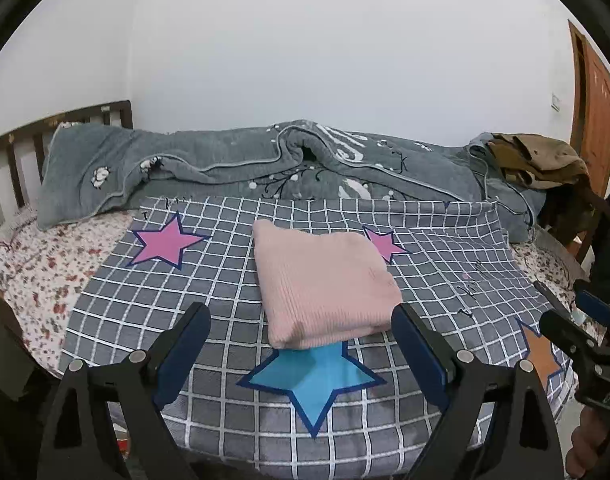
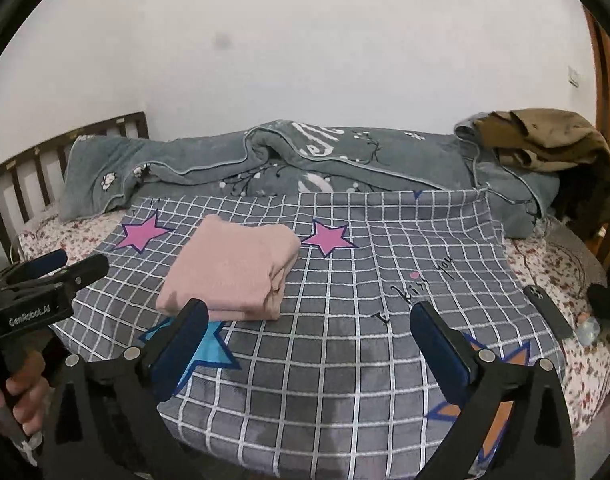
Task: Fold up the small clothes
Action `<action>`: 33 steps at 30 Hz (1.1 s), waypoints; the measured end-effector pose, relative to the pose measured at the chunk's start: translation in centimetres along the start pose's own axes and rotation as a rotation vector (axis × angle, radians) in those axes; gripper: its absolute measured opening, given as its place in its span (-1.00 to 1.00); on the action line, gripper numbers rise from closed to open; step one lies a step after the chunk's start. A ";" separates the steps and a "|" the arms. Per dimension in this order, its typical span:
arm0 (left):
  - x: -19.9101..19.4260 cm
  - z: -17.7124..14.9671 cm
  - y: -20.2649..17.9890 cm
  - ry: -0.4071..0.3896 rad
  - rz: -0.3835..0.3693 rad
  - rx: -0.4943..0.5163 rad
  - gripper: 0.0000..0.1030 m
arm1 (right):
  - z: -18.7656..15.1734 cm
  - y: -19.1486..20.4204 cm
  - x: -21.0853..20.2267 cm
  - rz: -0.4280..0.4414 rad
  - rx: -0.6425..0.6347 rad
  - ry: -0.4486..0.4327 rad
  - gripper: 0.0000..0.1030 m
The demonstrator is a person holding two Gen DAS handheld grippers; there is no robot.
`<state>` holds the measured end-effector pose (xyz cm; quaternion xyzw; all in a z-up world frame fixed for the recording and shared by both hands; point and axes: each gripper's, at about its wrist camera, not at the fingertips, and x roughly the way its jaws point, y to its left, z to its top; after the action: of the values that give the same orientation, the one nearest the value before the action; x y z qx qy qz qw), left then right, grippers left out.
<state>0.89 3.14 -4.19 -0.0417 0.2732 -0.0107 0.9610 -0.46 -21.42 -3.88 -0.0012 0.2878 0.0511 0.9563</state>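
Pink folded garment (image 1: 325, 284) was laid mid-sheet on the grey checked sheet (image 1: 445, 264), long axis running near-to-far, bare sheet seen on all sides. Grey quilt (image 1: 225, 160) was bunched along the white wall (image 1: 325, 40). Left gripper (image 1: 301, 320) and right gripper (image 2: 309, 316) were held with fingers spread, gripping nothing.

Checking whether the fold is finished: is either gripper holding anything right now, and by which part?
Nothing is held. The left gripper and right gripper are both open and empty; the folded pink knit garment lies free on the grey checked star-print cloth.
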 end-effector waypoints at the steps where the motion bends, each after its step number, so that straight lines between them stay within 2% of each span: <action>1: -0.6 0.0 0.0 -0.004 0.002 0.001 0.79 | 0.0 -0.1 -0.4 0.000 0.007 0.000 0.94; 8: -2.3 0.1 0.2 -0.022 0.005 -0.013 0.80 | 0.1 -0.6 -2.2 -0.017 0.020 -0.022 0.94; 33: -2.7 0.2 -0.1 -0.020 0.040 0.006 0.80 | -0.2 -0.4 -2.7 -0.014 0.020 -0.017 0.94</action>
<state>-1.36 3.21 -2.61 -0.0335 0.2644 0.0080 0.9638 -2.75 -22.05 -2.58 0.0066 0.2801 0.0414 0.9591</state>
